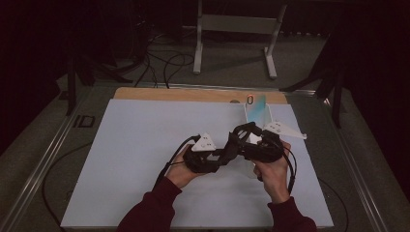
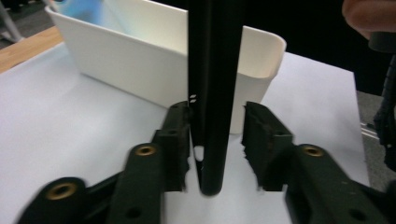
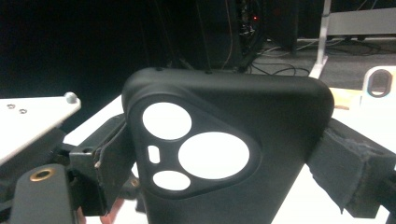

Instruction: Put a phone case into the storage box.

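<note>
Phone case (image 3: 224,154), right hand-held gripper (image 3: 224,158) clamped

Black phone case (image 3: 233,154) (three round camera cutouts, one small slot), upright, edge-on between the claws.

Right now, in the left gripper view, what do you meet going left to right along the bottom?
Left finger → black phone case seen edge-on → right finger, with a gap before it.

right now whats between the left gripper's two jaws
In the left gripper view, the black phone case stands edge-on between the jaws of the left gripper. The pads stand slightly clear of it, and the white bin sits behind.
</note>
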A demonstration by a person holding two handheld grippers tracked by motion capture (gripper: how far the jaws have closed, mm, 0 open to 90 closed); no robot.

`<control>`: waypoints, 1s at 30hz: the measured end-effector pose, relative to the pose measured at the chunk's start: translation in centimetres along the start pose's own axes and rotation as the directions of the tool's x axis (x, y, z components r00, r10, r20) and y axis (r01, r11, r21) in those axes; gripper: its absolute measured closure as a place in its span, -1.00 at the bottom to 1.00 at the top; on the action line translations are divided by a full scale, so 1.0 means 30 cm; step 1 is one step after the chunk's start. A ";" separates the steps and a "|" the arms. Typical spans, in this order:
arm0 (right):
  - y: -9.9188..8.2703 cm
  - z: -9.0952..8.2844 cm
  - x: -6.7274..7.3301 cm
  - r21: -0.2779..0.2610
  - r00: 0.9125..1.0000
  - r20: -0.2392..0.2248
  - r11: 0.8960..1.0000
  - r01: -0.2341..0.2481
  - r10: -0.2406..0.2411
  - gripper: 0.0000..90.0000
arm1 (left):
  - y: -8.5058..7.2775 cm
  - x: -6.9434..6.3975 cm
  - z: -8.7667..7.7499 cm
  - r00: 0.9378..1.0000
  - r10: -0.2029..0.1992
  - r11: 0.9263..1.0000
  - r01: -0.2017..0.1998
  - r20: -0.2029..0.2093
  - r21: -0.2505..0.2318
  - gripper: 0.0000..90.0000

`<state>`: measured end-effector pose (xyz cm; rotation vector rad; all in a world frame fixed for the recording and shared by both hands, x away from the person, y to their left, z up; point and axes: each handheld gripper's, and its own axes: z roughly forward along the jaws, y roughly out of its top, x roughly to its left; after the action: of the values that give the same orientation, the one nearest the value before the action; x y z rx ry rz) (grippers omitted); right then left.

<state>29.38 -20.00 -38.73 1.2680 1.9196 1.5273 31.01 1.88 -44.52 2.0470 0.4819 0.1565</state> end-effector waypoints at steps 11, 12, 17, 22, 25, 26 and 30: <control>0.023 -0.003 -0.019 -0.007 0.999 0.030 1.000 0.019 -0.018 -0.70 | -0.018 0.028 -0.070 0.988 -0.027 0.999 0.030 -0.151 0.016 -0.42; 0.027 -0.003 -0.020 -0.011 0.999 0.035 1.000 0.022 -0.022 -0.70 | -0.021 0.032 -0.077 0.986 -0.027 0.999 0.031 -0.166 0.021 -0.48; 0.050 -0.006 -0.032 -0.024 0.998 0.052 0.999 0.033 -0.032 -0.70 | -0.042 0.056 -0.122 0.973 -0.049 0.998 0.055 -0.227 0.017 -0.66; 0.075 -0.008 -0.053 -0.042 0.996 0.073 0.998 0.047 -0.044 -0.70 | -0.066 0.082 -0.175 0.962 -0.074 0.997 0.079 -0.263 0.006 -0.82; 0.091 -0.008 -0.065 -0.054 0.994 0.087 0.996 0.069 -0.064 -0.70 | -0.086 0.105 -0.199 0.952 -0.082 0.995 0.093 -0.295 0.025 -0.93; 0.096 -0.008 -0.068 -0.056 0.993 0.093 0.996 0.073 -0.067 -0.70 | -0.093 0.114 -0.208 0.953 -0.095 0.994 0.106 -0.288 0.021 -0.97; 0.113 -0.002 -0.086 -0.060 0.989 0.122 0.994 0.095 -0.087 -0.70 | -0.114 0.129 -0.249 0.942 -0.108 0.993 0.115 -0.319 0.002 -1.00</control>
<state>32.05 -22.14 -36.22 1.1992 1.8113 1.4241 31.34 10.95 -44.03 2.0163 0.8009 0.4196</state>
